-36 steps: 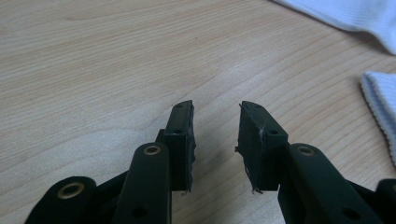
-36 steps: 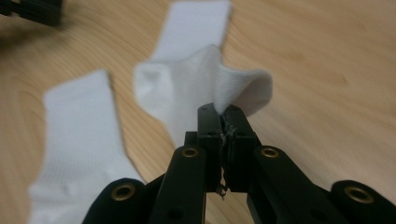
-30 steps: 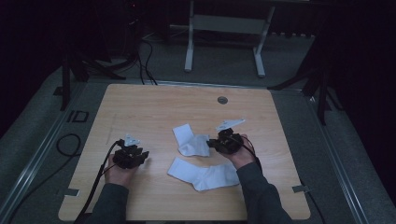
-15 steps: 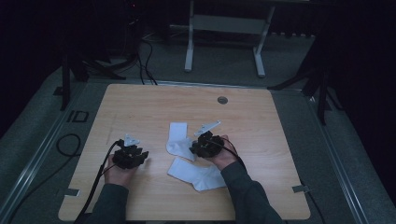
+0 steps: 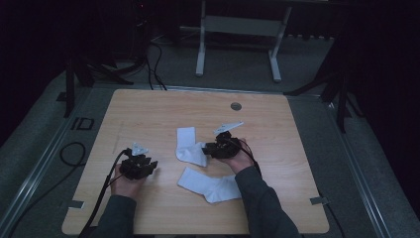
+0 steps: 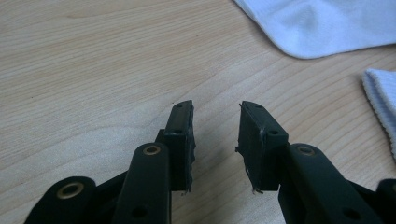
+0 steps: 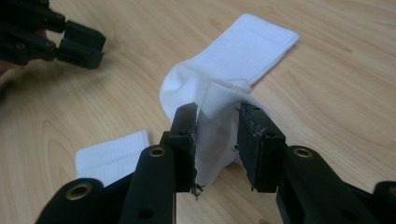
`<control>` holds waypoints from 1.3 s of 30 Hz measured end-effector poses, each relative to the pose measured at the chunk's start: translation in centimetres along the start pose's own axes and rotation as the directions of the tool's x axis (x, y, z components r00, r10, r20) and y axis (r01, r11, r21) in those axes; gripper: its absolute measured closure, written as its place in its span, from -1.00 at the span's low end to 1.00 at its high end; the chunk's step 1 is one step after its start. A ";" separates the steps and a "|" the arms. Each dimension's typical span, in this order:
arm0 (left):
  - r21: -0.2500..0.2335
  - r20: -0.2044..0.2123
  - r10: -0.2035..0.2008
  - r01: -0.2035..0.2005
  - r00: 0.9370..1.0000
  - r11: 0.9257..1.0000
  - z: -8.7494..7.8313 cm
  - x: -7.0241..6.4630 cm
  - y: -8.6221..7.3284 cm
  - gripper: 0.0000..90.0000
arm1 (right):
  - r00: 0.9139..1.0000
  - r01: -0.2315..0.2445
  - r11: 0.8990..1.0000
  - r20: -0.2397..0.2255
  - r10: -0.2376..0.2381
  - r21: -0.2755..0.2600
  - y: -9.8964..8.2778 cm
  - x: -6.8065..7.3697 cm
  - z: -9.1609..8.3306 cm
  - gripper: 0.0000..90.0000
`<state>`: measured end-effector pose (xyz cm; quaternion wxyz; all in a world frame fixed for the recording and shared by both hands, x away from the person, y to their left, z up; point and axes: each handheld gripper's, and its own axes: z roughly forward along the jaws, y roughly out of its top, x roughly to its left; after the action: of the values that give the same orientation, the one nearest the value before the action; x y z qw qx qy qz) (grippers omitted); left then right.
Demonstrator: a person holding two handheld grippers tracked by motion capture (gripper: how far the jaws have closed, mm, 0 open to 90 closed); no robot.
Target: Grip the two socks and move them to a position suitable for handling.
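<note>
Two white socks lie on the wooden table (image 5: 148, 114). The farther sock (image 5: 187, 141) is bent over itself, and its raised end stands between the jaws of my right gripper (image 5: 206, 148). The right gripper view shows that sock (image 7: 247, 46) with its fold inside my right gripper (image 7: 217, 112). These jaws have just been opening and no longer pinch the cloth. The nearer sock (image 5: 210, 183) lies flat by the right forearm. My left gripper (image 5: 152, 165) rests to the left, open and empty (image 6: 215, 109), and points toward both socks (image 6: 327, 23).
A round grommet hole (image 5: 236, 106) sits near the table's far edge. A metal stand (image 5: 237, 44) is on the floor behind the table, and cables (image 5: 69, 153) trail along the left side. Bare wood stretches across the far half and right side.
My right gripper has moved left across the table, dragging the farther sock's end over itself, and its jaws have spread apart. The left gripper has stayed put.
</note>
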<state>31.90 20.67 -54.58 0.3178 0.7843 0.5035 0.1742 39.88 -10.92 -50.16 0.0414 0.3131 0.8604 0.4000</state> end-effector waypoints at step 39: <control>0.000 -0.002 -0.001 0.001 1.000 1.000 0.0 0.0 0.0 0.46 | 0.980 0.039 0.971 0.181 -0.083 0.237 -1.3 -1.5 3.9 0.98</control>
<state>31.88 20.73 -54.56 0.3176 0.7838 0.5043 0.1748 41.63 -9.84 -53.99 0.0986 0.3257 0.9026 0.2637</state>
